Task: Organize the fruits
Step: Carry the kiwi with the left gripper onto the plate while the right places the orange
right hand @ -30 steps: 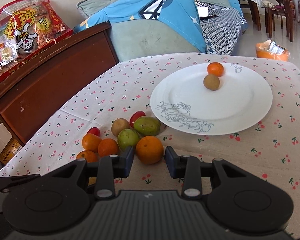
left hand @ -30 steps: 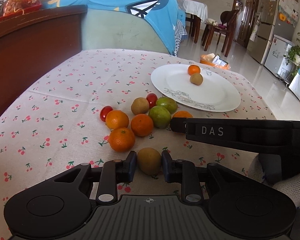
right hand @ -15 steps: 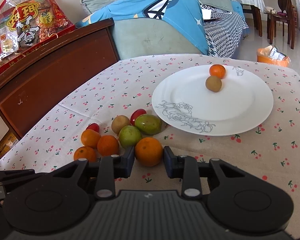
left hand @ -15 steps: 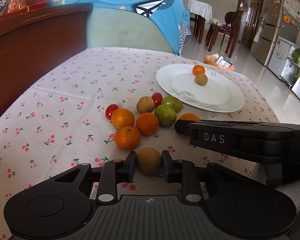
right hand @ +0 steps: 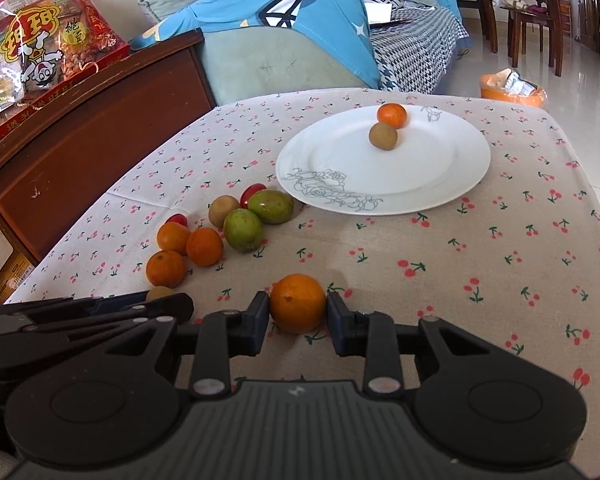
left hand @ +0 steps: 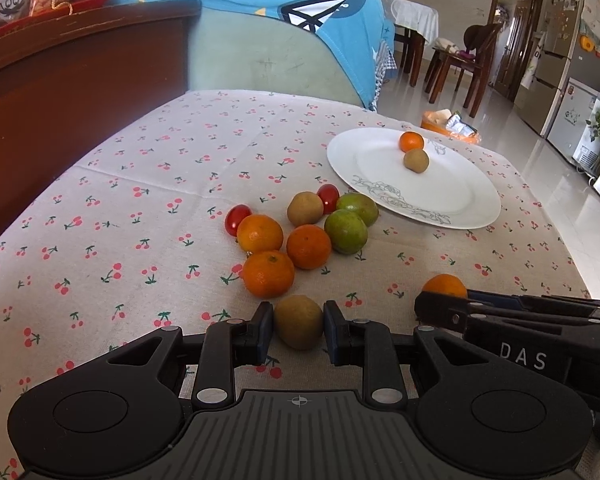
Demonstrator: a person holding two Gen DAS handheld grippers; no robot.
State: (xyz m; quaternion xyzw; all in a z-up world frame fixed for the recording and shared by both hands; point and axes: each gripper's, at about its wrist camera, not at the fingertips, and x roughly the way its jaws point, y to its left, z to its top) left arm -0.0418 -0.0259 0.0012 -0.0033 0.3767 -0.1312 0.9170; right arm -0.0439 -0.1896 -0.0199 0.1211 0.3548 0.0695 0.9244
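Two fruits sit on my round white plate [right hand: 452, 184]. My left gripper [left hand: 299, 330] squeezes a brown kiwi [left hand: 299, 322], my right gripper [right hand: 297, 312] squeezes a round orange [right hand: 297, 307]. Eight fruits wait on the cloth.

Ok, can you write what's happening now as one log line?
left gripper: shut on kiwi | right gripper: shut on orange | plate: one orange, one kiwi | loose fruit on cloth
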